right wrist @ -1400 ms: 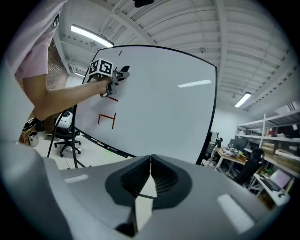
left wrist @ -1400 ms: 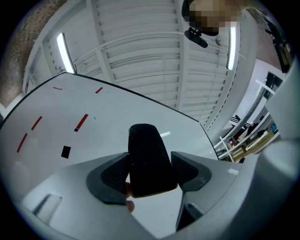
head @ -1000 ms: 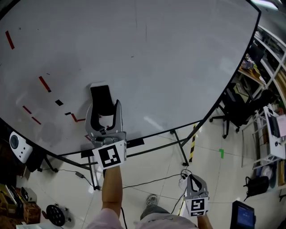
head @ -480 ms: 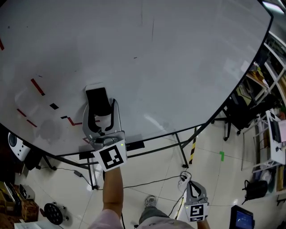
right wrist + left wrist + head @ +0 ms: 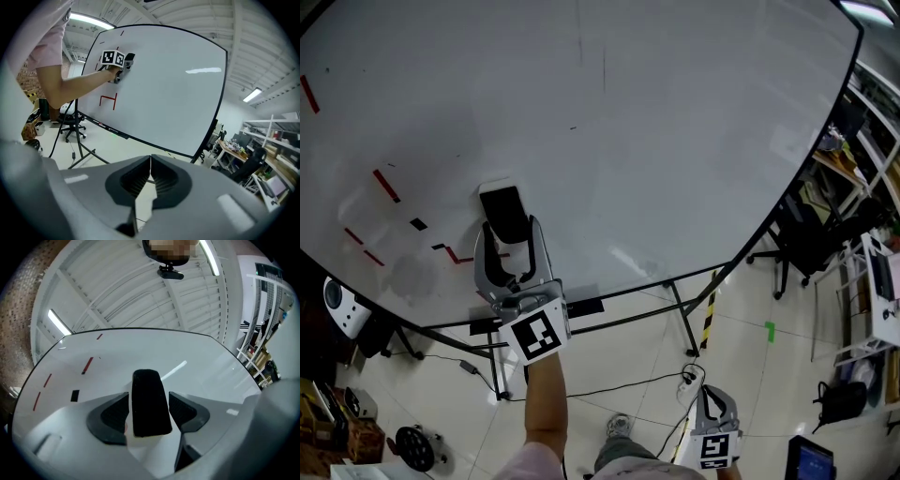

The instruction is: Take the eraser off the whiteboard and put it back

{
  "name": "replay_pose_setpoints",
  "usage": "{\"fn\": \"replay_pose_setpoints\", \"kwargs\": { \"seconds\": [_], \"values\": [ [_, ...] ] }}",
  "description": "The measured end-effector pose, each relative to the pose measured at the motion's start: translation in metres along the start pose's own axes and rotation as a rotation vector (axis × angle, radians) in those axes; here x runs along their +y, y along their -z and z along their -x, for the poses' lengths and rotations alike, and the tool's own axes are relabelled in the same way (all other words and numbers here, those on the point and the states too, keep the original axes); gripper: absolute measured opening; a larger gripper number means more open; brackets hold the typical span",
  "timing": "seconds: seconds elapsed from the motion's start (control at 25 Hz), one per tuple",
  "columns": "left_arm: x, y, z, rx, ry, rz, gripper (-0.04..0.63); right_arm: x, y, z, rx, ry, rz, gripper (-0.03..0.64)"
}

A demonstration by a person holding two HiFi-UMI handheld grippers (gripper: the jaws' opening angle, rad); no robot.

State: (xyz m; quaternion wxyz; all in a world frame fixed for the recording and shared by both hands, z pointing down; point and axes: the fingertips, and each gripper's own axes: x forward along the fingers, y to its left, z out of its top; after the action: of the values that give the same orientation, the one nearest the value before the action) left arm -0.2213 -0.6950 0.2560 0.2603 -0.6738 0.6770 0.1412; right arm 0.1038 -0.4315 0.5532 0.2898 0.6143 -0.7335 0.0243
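eraser (image 5: 504,208): on whiteboard (image 5: 694,131), lower-left part near bottom edge, right of red marks (image 5: 386,185)
left gripper (image 5: 508,234): jaws apart, straddling eraser, pads just beside its long sides, no clear squeeze
right gripper (image 5: 150,180): jaws closed, empty, well apart from board
handling: likely light, stiff body, soft felt face; pinch long sides, pull straight off
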Motion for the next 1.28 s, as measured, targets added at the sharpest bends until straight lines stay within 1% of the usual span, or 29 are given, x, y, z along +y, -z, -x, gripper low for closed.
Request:
{"fn": "replay_pose_setpoints", "kwargs": {
  "seconds": [0.2,0.36,0.48,0.56,0.72,0.88,1.16,1.28],
  "values": [
    [-0.004,-0.030,0.026,-0.004,0.007,-0.011,0.256,-0.002,0.003,0.020,-0.042,-0.007,0.012,0.005],
    [-0.008,-0.069,0.062,-0.013,-0.001,-0.003,0.255,0.002,0.012,0.050,-0.082,-0.025,0.024,0.006],
    [-0.021,-0.112,0.106,-0.051,0.000,0.002,0.255,0.001,0.022,0.083,-0.119,-0.027,0.009,0.006],
    [-0.038,-0.141,0.140,-0.074,0.022,0.011,0.255,-0.003,0.028,0.107,-0.152,-0.022,-0.005,0.005],
    [-0.068,-0.191,0.203,-0.077,0.067,0.048,0.255,-0.012,0.042,0.165,-0.220,-0.003,0.003,0.006],
    [-0.094,-0.236,0.270,-0.085,0.093,0.053,0.253,-0.019,0.074,0.225,-0.253,0.016,-0.006,0.006],
    [-0.125,-0.312,0.382,-0.097,0.098,0.048,0.253,-0.022,0.127,0.324,-0.305,0.003,0.027,0.006],
    [-0.131,-0.340,0.419,-0.096,0.096,0.043,0.253,-0.022,0.141,0.361,-0.313,-0.003,0.014,0.005]
  ]
}}
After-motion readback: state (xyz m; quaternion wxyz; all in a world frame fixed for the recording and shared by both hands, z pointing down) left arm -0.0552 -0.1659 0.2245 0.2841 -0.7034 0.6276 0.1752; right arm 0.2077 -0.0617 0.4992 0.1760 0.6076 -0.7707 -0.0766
